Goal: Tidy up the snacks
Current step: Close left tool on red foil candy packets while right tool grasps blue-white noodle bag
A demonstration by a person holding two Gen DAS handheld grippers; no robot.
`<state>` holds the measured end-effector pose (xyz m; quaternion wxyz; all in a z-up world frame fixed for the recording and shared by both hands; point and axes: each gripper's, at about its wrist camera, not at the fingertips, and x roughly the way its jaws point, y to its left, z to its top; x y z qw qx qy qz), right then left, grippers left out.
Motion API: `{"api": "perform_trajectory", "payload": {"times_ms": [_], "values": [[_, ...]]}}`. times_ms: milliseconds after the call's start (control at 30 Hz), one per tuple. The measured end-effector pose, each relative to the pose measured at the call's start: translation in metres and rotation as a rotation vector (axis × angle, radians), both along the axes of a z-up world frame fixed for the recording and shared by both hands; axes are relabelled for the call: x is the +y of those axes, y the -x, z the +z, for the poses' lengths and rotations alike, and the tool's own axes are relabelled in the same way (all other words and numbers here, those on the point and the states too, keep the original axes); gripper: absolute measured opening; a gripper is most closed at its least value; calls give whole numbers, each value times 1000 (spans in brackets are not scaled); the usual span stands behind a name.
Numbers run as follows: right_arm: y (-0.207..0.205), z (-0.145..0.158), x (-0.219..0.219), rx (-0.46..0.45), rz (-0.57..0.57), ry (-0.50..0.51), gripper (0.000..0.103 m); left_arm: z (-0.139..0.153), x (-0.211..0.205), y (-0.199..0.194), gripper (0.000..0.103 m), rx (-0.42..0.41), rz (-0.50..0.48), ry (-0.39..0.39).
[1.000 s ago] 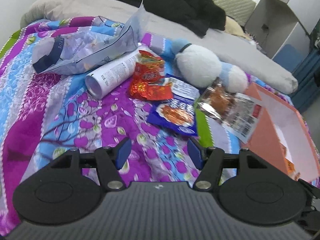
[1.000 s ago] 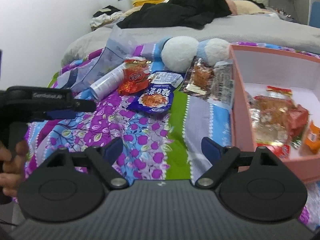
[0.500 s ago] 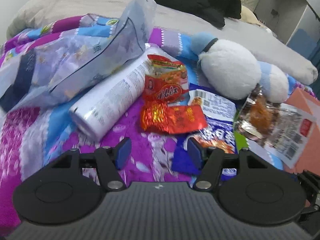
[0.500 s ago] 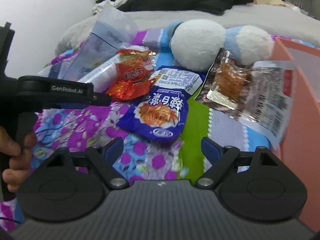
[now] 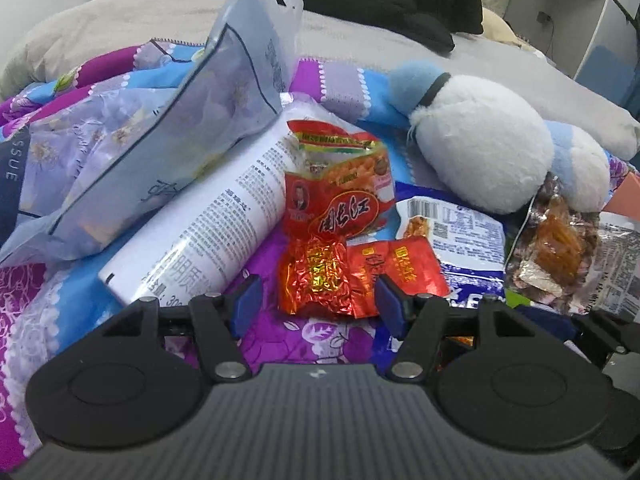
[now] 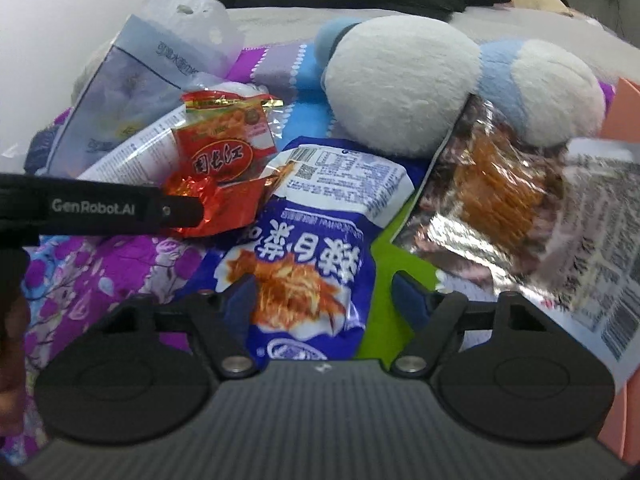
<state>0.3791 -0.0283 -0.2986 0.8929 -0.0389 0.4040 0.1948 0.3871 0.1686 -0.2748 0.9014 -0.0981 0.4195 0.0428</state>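
Clearly "GenRobot.AI" marks the left hand-held gripper, jaws apart over red packets; the right hand-held gripper has been narrowing, empty.

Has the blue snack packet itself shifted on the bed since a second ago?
No. The blue snack packet still lies just below the plush toy; only the camera came closer.

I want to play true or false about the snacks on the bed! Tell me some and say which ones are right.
1. The red foil packet sits between the left gripper's open jaws. True.
2. The blue snack bag is inside the pink box. False: it lies on the flowery blanket.
3. The white tube stands upright. False: it lies on its side.
4. The plush toy is white and light blue. True.
5. The right gripper is lined up with the blue snack bag. True.
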Motion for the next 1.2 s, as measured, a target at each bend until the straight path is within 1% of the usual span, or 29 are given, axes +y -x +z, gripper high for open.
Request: {"api": "perform_trajectory", "payload": {"times_ms": [67, 133, 167, 200, 233, 267, 300, 333, 433, 500, 633, 767, 933, 1033, 1133, 1200], "values": [[-1, -1, 4, -13, 13, 12, 74, -4, 1, -3, 66, 6, -2, 9], [0, -1, 7, -22, 29, 22, 67, -7, -1, -5, 65, 13, -8, 17], [1, 0, 8, -27, 30, 26, 65, -9, -2, -5, 62, 11, -13, 16], [2, 1, 8, -30, 29, 30, 59, -10, -3, -6, 60, 12, -15, 13], [2, 2, 10, -29, 29, 31, 52, -10, -4, -6, 54, 14, -11, 10], [2, 3, 10, -27, 27, 32, 48, -10, -4, -6, 47, 13, -5, 10], [2, 4, 10, -24, 25, 34, 40, -10, -2, -5, 45, 12, -1, 17], [2, 6, 10, -23, 20, 39, 35, -9, -1, -4, 41, 12, 4, 24], [1, 13, 7, -11, 9, 34, 25, -6, 1, 0, 40, 17, 15, 55], [1, 17, 4, 4, 0, 14, 22, -3, 2, 5, 40, 17, 17, 70], [8, 26, 2, 11, 8, 7, 18, 5, 1, 20, 40, 18, 29, 99], [21, 35, -1, 28, 17, -13, 16, 15, 1, 42, 40, 13, 46, 128], [41, 40, -12, 83, 7, -46, 16, 30, 1, 77, 40, 10, 70, 169], [56, 45, -16, 101, 12, -58, 15, 38, 1, 98, 40, 7, 80, 172], [71, 50, -23, 120, 10, -78, 15, 46, 0, 120, 40, 5, 89, 196], [83, 54, -28, 140, 9, -100, 15, 51, -2, 134, 40, 4, 89, 191]]}}
